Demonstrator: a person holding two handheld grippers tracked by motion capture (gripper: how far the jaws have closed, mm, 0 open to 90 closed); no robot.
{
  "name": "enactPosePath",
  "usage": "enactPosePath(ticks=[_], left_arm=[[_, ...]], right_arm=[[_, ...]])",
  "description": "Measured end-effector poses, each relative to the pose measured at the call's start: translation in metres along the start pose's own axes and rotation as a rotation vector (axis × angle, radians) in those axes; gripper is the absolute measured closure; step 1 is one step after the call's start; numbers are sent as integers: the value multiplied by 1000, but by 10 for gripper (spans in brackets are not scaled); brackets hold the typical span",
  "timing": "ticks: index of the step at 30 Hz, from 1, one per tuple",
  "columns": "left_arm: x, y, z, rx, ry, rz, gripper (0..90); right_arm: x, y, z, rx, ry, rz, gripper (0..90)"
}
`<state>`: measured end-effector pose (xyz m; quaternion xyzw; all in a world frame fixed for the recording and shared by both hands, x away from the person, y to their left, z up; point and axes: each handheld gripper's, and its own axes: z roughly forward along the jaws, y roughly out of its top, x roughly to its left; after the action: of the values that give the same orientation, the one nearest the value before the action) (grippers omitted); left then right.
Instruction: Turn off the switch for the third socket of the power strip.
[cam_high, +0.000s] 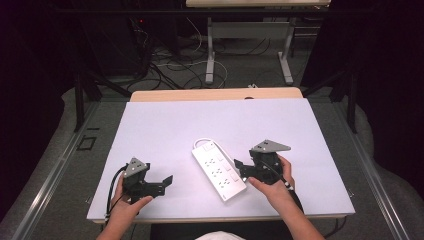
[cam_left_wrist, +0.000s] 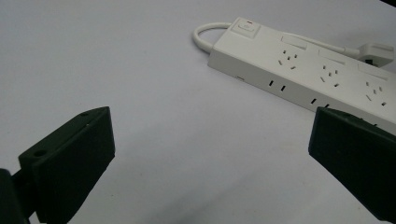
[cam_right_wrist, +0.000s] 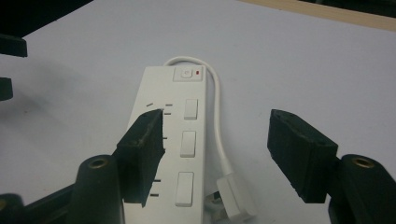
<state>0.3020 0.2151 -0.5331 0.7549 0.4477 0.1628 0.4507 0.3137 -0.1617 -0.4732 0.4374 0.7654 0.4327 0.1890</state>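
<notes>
A white power strip (cam_high: 218, 170) lies at an angle on the white sheet (cam_high: 210, 120), its switch end pointing away from me. Its white cable (cam_right_wrist: 219, 116) loops from that end back along one side to a plug (cam_right_wrist: 236, 196) lying next to the strip. My right gripper (cam_high: 241, 171) is at the strip's right side. In the right gripper view it (cam_right_wrist: 215, 123) stands open, one jaw over the sockets and the other over bare sheet past the cable. My left gripper (cam_high: 161, 184) rests open left of the strip (cam_left_wrist: 299, 70), nothing between its fingers (cam_left_wrist: 70, 158).
The sheet covers most of a wooden table, whose far edge (cam_high: 215, 94) shows bare wood. Behind it, cables (cam_high: 170, 65) lie on the floor around another table's legs (cam_high: 210, 55). Dark frame posts (cam_high: 79, 100) stand at both sides.
</notes>
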Motion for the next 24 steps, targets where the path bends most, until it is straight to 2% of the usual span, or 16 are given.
enactPosePath(ticks=[7, 9, 12, 15, 19, 24], left_arm=[[-1, 0, 0, 6, -2, 1, 3], [-1, 0, 0, 8, -2, 3, 4], [-1, 0, 0, 7, -3, 6, 4], [-1, 0, 0, 9, -3, 4, 4], [-1, 0, 0, 9, -4, 5, 4], [0, 0, 0, 12, -2, 11, 4]], right_arm=[[0, -1, 7, 28, 19, -7, 473], [0, 0, 8, 41, 25, 1, 485], [-2, 0, 11, 59, 38, 40, 494], [-2, 1, 12, 65, 39, 45, 494], [-2, -1, 18, 108, 37, 43, 496], [0, -3, 22, 145, 40, 44, 540]])
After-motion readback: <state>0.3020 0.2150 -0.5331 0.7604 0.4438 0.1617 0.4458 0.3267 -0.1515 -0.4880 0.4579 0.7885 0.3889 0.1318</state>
